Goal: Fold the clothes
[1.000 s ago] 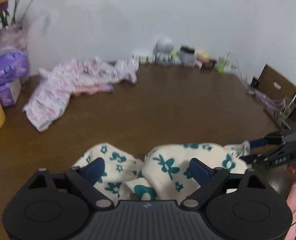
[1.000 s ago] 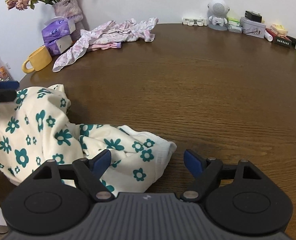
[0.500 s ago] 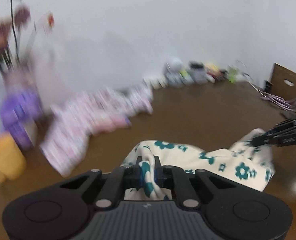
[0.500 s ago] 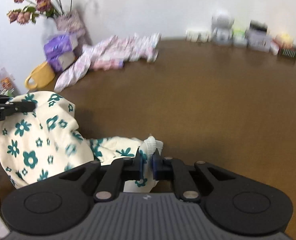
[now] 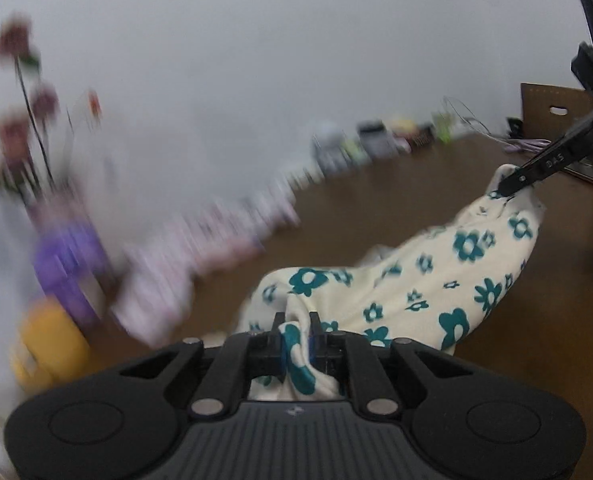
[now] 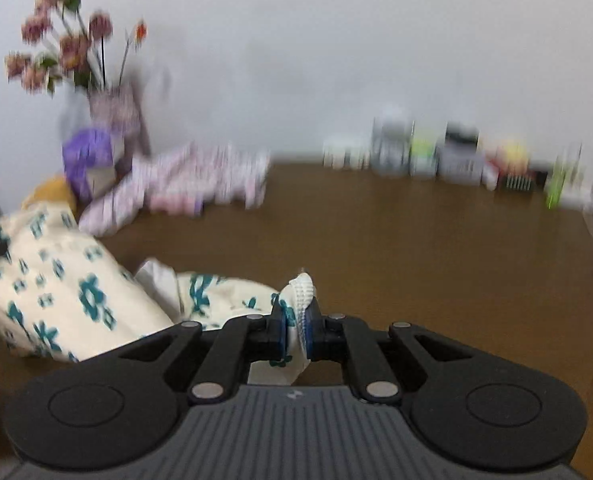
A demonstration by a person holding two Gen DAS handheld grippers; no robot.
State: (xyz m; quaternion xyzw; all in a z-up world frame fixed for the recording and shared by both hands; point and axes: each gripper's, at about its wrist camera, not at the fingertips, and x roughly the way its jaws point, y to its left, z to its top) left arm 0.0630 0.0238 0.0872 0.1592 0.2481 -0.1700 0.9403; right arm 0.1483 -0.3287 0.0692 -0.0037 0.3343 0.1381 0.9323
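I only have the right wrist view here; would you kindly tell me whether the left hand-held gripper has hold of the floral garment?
Observer: Yes. In the left wrist view the left hand-held gripper has just closed its jaws, and a fold of the floral garment is pinched between them.
Operator: Thank you. How does my grip look from that side?
Observer: The right hand-held gripper, jaws also just closed, pinches the garment's far corner, which appears lifted off the table.
Operator: Is anything behind that end?
Observer: A cardboard box with a handle slot shows behind it.
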